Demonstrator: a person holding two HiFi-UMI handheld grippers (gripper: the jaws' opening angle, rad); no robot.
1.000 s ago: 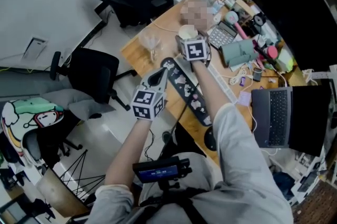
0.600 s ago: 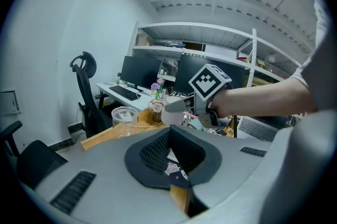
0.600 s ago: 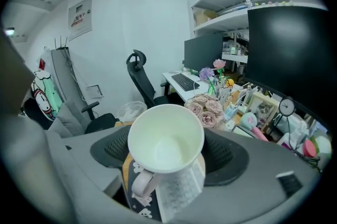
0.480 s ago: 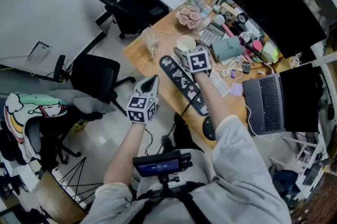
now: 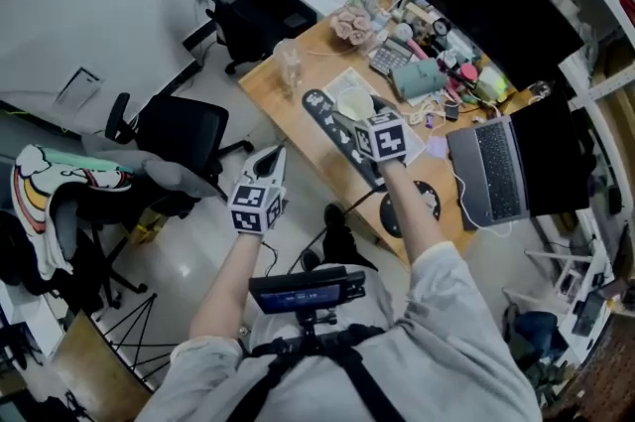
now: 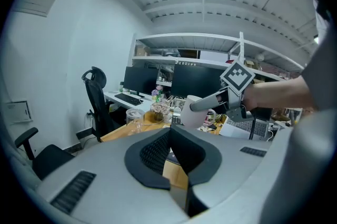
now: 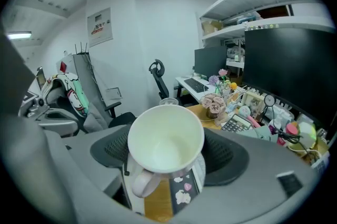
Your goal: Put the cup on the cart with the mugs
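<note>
Holding the cream ceramic mug (image 7: pixel 166 138) in the right gripper (image 7: pixel 167 155): jaws wide, 1 pad on each side of the mug's wall, mouth toward the camera, handle hanging low-left. The mug is in the air over the near edge of the long wooden desk (image 5: pixel 283 97), resting on nothing. The left gripper (image 6: pixel 169 136) has its jaws together with nothing between them, off the desk's side.

Risks, my read:
- The grip is on a smooth round wall only, so a fast swing or wrist roll could let the mug rotate or slip.
- A low carry could clip the black patterned wrist rest (image 5: pixel 327 127) or the desk clutter (image 5: pixel 437 63) beyond it.
- The black office chair (image 5: pixel 174 137) stands on the floor beside the desk.
- No view shows the cart, so the target has to be found first.

Views:
- Only the right gripper view shows that the mug is empty and where the handle sits.
- Only the left gripper view shows the mug side-on, with 1 grey jaw along it.
- Only the head view shows both arms, the desk layout and the chair.
</note>
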